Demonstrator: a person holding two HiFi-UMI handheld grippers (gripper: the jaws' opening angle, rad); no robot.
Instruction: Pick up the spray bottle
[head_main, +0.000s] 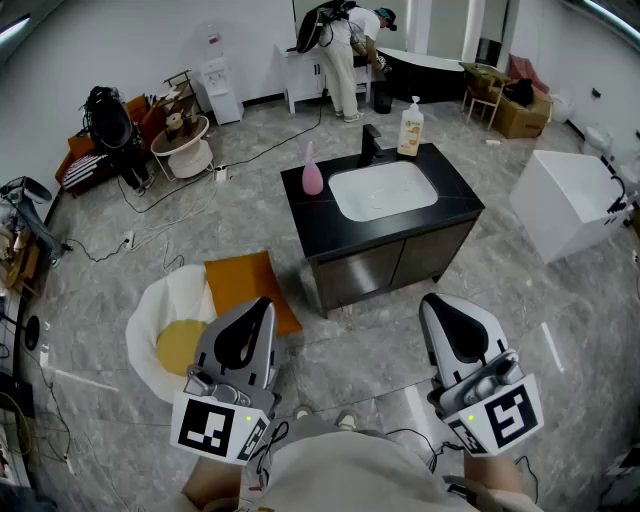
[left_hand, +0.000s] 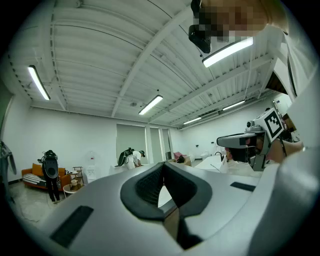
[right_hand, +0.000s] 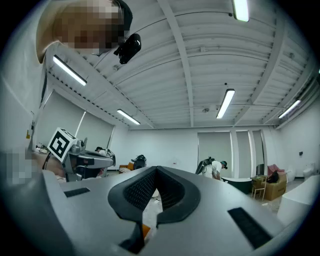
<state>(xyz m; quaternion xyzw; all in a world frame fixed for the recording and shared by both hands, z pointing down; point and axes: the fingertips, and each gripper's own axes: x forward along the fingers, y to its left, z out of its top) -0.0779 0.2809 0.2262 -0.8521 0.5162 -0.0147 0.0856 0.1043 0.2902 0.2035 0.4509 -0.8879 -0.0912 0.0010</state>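
Nearest us, we hold both grippers level above the grey tiled floor (head_main: 370, 345). The left gripper (head_main: 258, 312) and the right gripper (head_main: 437, 308) each have their jaws pressed together with nothing between them. Just beyond the left one lie an orange cushion (head_main: 245, 283) and a round white-and-yellow pad (head_main: 172, 340). Further on stands a cabinet with a black countertop (head_main: 312, 215) and a white basin (head_main: 384, 190). The pink spray bottle (head_main: 312, 172) stands upright on the countertop, left of the basin and well apart from both grippers. By the far wall a person (head_main: 340, 55) bends over a white counter.
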